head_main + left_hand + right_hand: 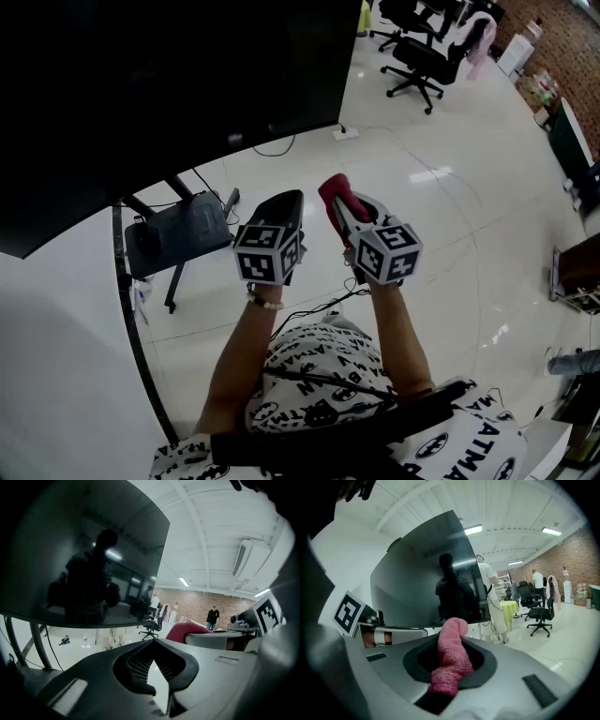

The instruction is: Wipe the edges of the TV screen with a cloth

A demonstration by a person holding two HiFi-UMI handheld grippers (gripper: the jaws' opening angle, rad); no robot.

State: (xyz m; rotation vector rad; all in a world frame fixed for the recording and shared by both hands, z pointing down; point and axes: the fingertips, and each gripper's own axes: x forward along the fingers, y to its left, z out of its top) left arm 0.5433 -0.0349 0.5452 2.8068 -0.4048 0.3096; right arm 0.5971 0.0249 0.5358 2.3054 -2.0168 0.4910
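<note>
The right gripper is clamping the cloth; the TV is lying up-left; the left gripper, closed and empty, is nearer.

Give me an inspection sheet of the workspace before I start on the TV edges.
Surface: TV screen is dark and reflects the room; neither tool touches it.
Job's things: pink cloth is pinched in the right tool, its end sticking out past the tips.
Clutter: grey box sits low on the TV stand.
Grippers: left tool shut, empty; right tool shut on the cloth.
Cables: black cable loops on the floor near a power strip.
Surroundings: glossy white floor, office chairs, brick wall, a person standing far off.
</note>
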